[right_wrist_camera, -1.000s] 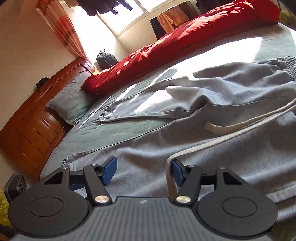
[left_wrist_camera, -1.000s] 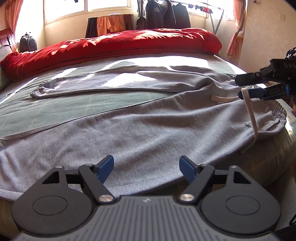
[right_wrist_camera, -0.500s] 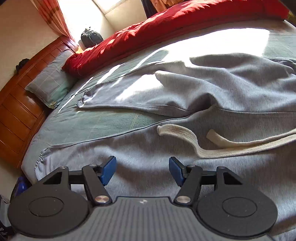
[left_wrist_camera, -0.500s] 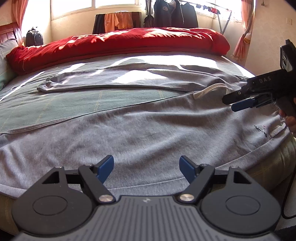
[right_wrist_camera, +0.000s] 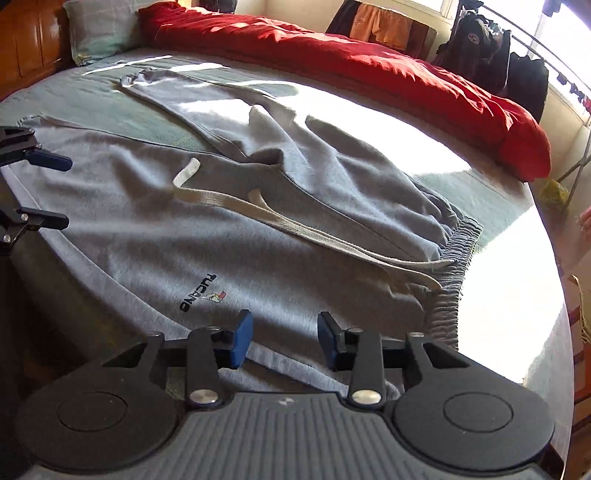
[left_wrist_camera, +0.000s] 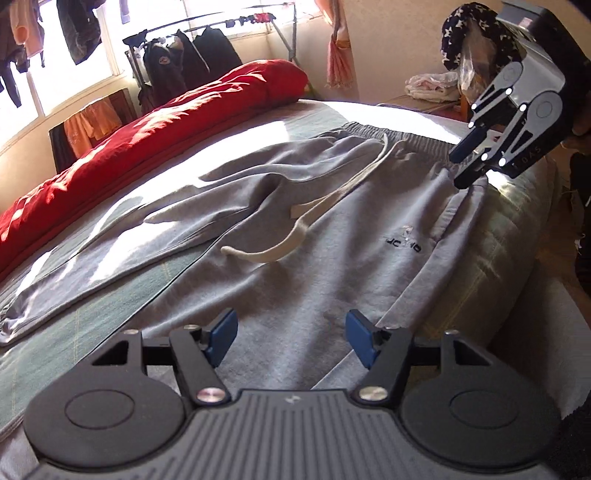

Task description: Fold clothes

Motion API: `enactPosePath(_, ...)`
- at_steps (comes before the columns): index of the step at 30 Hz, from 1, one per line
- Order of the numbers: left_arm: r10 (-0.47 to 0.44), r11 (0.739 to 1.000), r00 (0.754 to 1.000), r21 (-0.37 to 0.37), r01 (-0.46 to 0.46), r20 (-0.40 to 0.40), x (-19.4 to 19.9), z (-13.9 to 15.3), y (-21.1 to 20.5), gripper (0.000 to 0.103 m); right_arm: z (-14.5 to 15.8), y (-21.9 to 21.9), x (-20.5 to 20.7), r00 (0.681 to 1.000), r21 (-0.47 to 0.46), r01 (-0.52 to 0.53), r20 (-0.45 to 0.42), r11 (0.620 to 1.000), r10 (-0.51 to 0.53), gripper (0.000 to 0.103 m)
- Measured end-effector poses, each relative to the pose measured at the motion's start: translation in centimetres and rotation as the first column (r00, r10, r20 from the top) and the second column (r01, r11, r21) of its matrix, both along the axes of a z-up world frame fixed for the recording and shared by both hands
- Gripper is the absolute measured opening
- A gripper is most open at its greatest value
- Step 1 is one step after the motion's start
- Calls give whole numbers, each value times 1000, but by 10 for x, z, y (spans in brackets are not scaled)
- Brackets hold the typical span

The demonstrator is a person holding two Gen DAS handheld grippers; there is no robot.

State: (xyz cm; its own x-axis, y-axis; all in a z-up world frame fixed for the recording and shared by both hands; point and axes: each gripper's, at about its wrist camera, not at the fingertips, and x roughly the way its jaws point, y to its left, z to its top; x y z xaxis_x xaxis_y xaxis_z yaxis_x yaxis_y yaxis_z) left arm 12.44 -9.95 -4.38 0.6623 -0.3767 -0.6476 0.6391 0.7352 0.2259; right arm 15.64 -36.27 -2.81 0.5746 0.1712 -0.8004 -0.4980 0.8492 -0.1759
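Observation:
Grey sweatpants (left_wrist_camera: pixel 332 236) (right_wrist_camera: pixel 155 229) lie spread flat on the bed, with a cream drawstring (left_wrist_camera: pixel 295 236) (right_wrist_camera: pixel 236 205) across the front and a small dark logo (right_wrist_camera: pixel 195 291). My left gripper (left_wrist_camera: pixel 291 341) (right_wrist_camera: pixel 55 191) hovers at the near side seam of one leg. Its jaws are closing with the cloth's edge between them, and the pads are apart from it. My right gripper (right_wrist_camera: pixel 285 343) (left_wrist_camera: pixel 467 164) stands at the waistband (right_wrist_camera: pixel 448 280) corner. Its jaws are closing too, around the near hem, with a gap still showing.
A red duvet (right_wrist_camera: pixel 369 70) lies rolled along the far side of the bed (right_wrist_camera: pixel 498 295). A pillow (right_wrist_camera: pixel 99 33) and wooden headboard (right_wrist_camera: pixel 26 48) stand at one end. A clothes rack (left_wrist_camera: pixel 192 62) is by the window, and folded laundry (left_wrist_camera: pixel 432 86) sits on a side table.
Both grippers swung over to the near edge of the pants, rolling as they went, and their jaws narrowed. The drawstring that hung over my right finger now lies on the pants.

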Motion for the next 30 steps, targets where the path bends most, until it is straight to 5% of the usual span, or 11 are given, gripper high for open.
enactPosePath(4, -148, 985, 989, 91, 145, 31, -16, -11, -51, 45, -13, -2, -24, 989, -161, -139, 19, 977, 144, 41)
enactPosePath(7, -220, 964, 974, 167, 209, 48, -24, -25, -79, 46, -33, 1, -40, 969, -284, -229, 28, 931, 247, 41)
enactPosePath(15, -250, 926, 968, 301, 227, 39, -23, -44, -101, 48, -79, 3, -50, 903, -526, -347, 36, 777, 428, 41)
enactPosePath(21, -264, 920, 965, 298, 253, -4, -24, -46, -103, 50, -101, 10, -54, 830, -657, -357, 104, 664, 549, 38)
enactPosePath(22, -267, 918, 964, 304, 255, -1, -23, -47, -106, 50, -102, 10, -56, 823, -664, -357, 108, 656, 557, 27)
enactPosePath(26, -287, 907, 958, 327, 265, 20, -22, -50, -117, 53, -99, 7, -63, 805, -679, -345, 141, 648, 577, 13)
enactPosePath(30, -274, 916, 962, 299, 266, -17, -15, -47, -119, 24, -90, 3, -65, 798, -667, -319, 194, 674, 570, 18)
